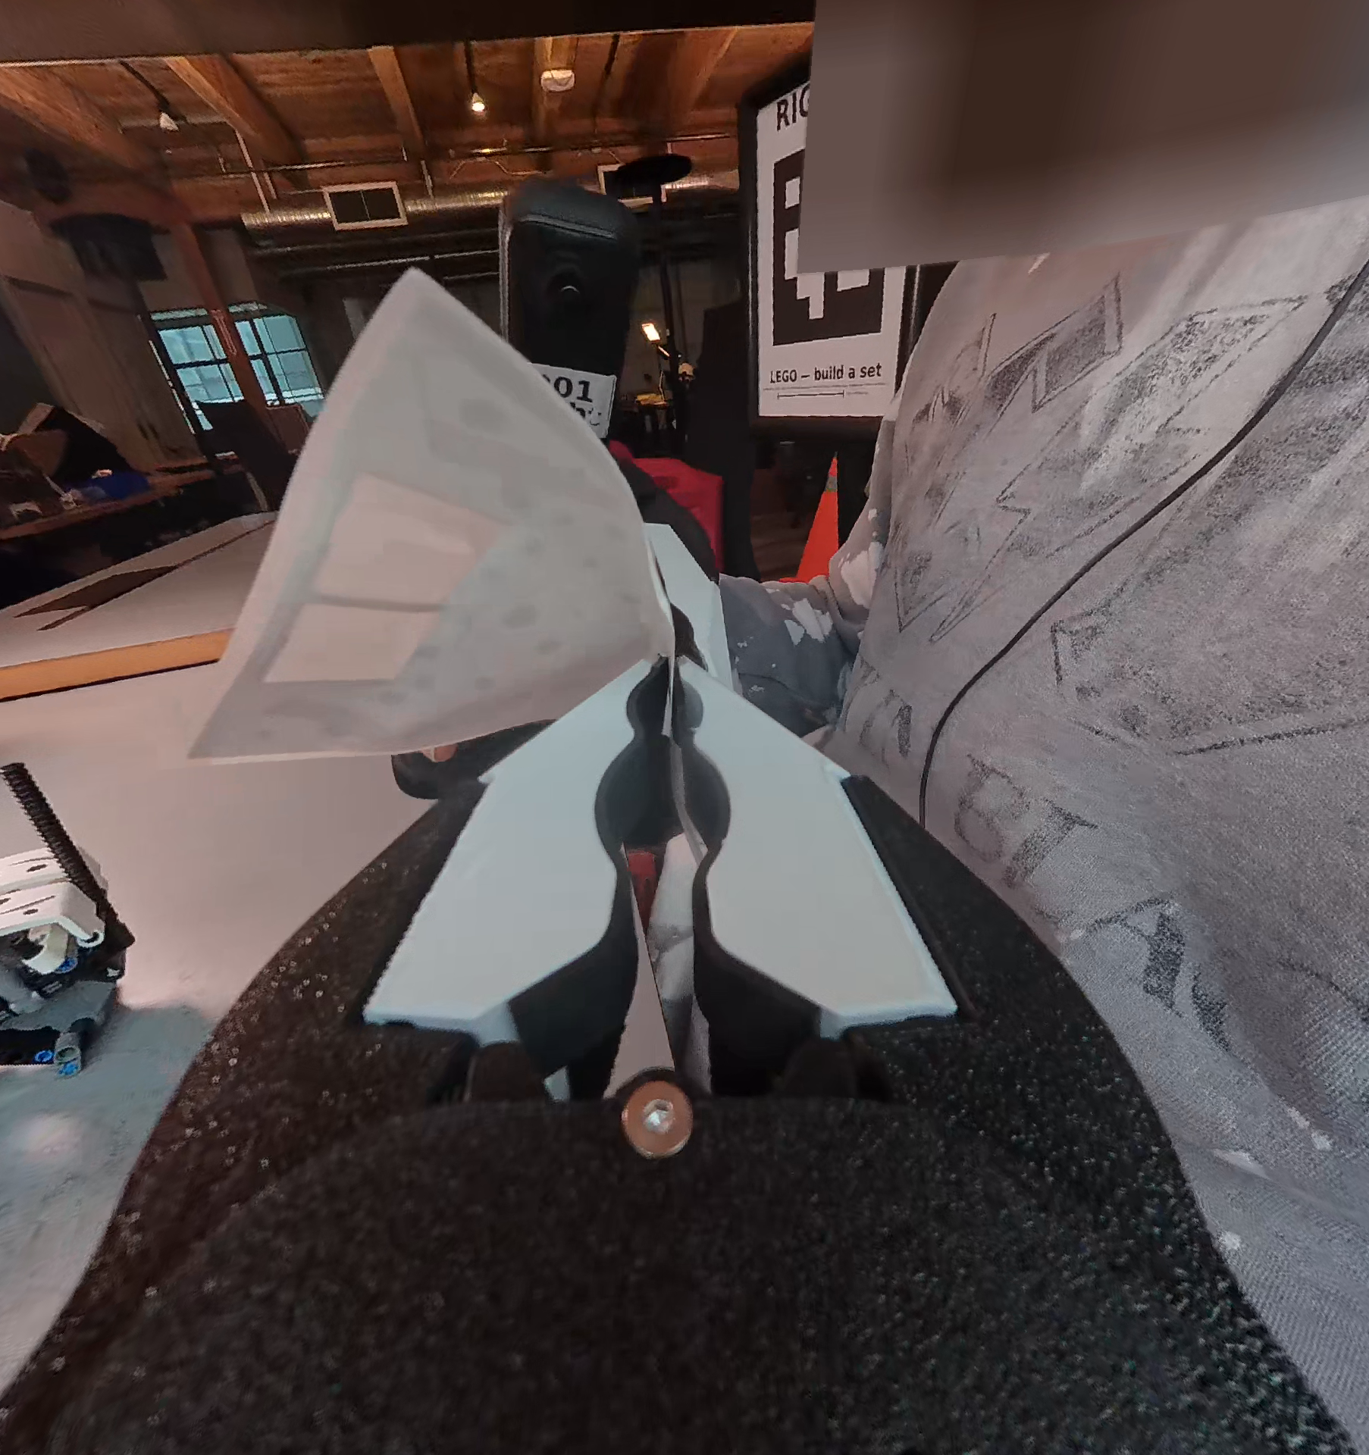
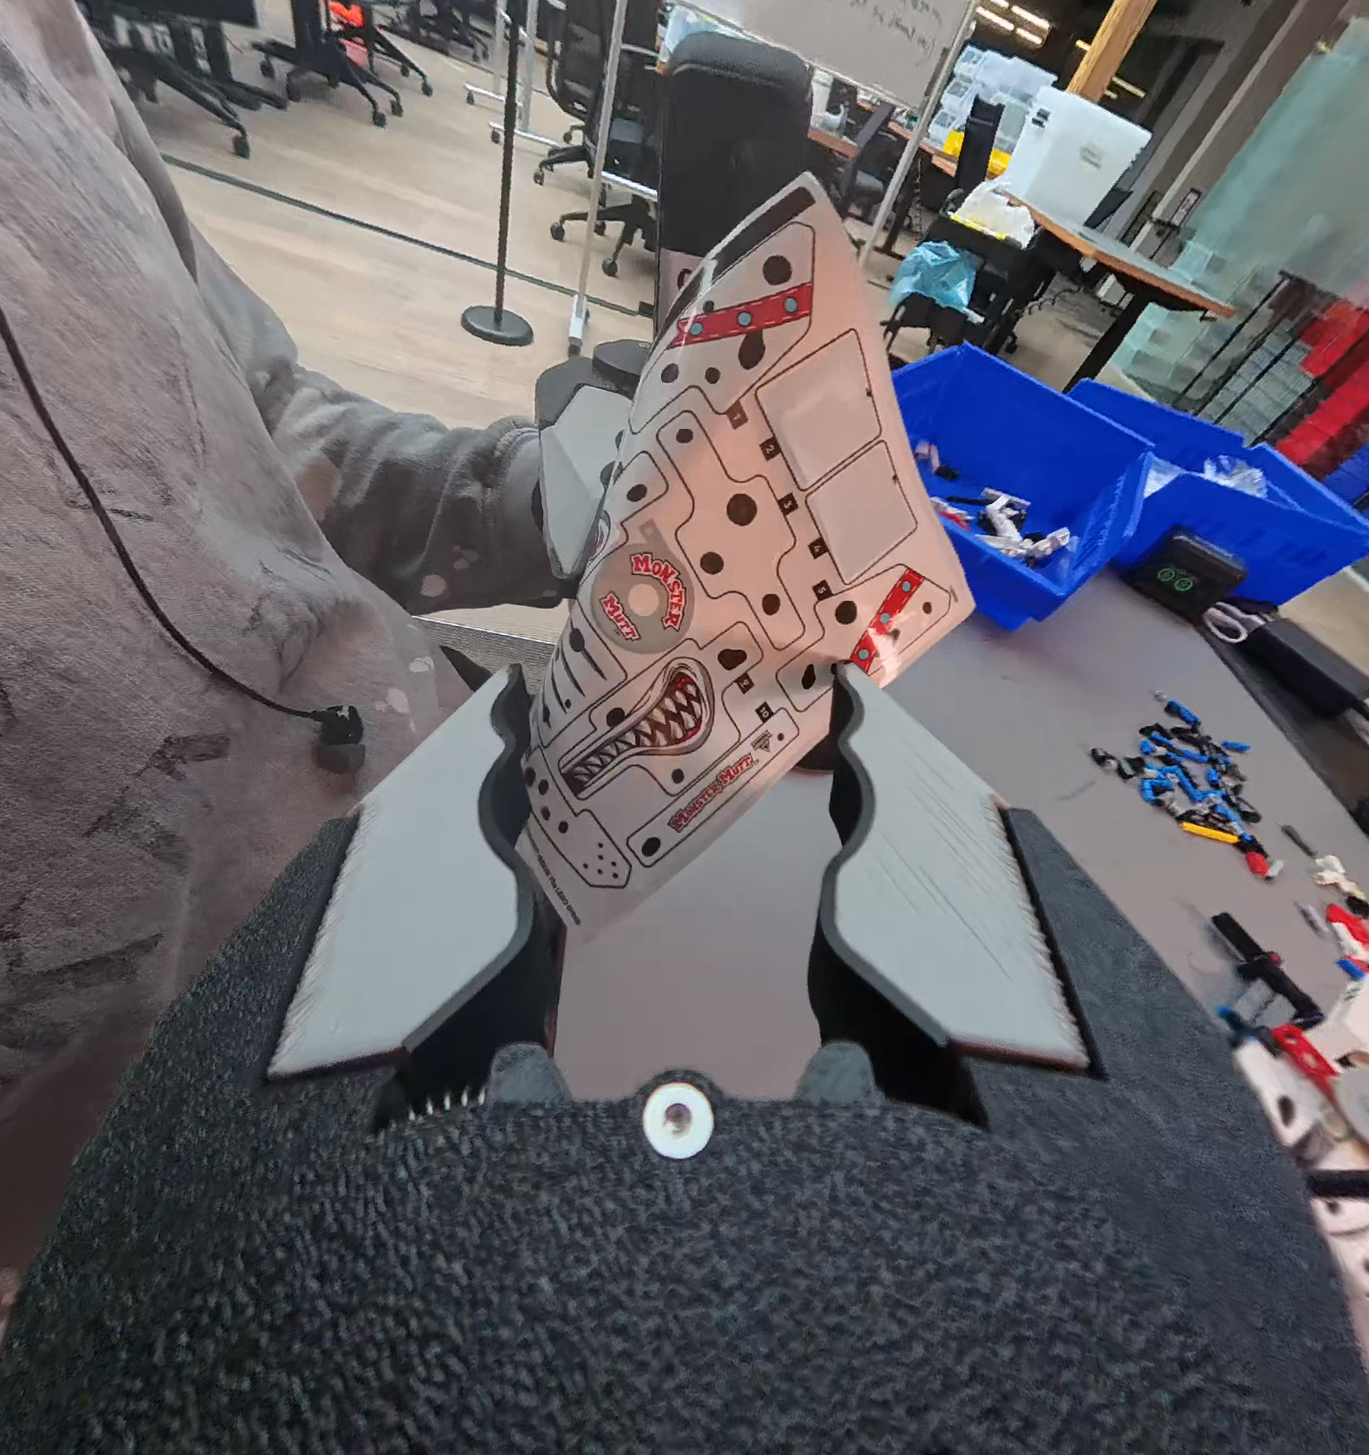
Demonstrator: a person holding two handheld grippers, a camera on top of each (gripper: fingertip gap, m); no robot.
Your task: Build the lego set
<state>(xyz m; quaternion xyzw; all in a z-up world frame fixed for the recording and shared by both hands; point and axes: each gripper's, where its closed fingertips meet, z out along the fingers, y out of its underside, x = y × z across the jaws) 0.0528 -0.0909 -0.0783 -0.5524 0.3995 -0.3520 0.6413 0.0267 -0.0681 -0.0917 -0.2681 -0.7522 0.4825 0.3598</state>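
1. Surface: a grey table [image 2: 1059, 708] in an open workshop, with office chairs on the floor beyond it in the right wrist view and a timber ceiling in the left wrist view.
2. Containers: two blue bins [image 2: 1036, 472] stand at the table's far edge. The nearer bin holds a few loose white, black and red parts; the contents of the farther bin are unclear.
3. Loose blue and black pieces [image 2: 1185, 779] lie on the table, on the near side of the bins.
4. A part-built model [image 1: 28, 945] sits on the table.
5. Left gripper [image 1: 669, 669]: fingers pressed together, clamped on the edge of the sticker sheet [image 2: 744, 551], which is held in the air above the table.
6. Right gripper [image 2: 677, 693]: fingers apart, with the sheet's lower part between them.
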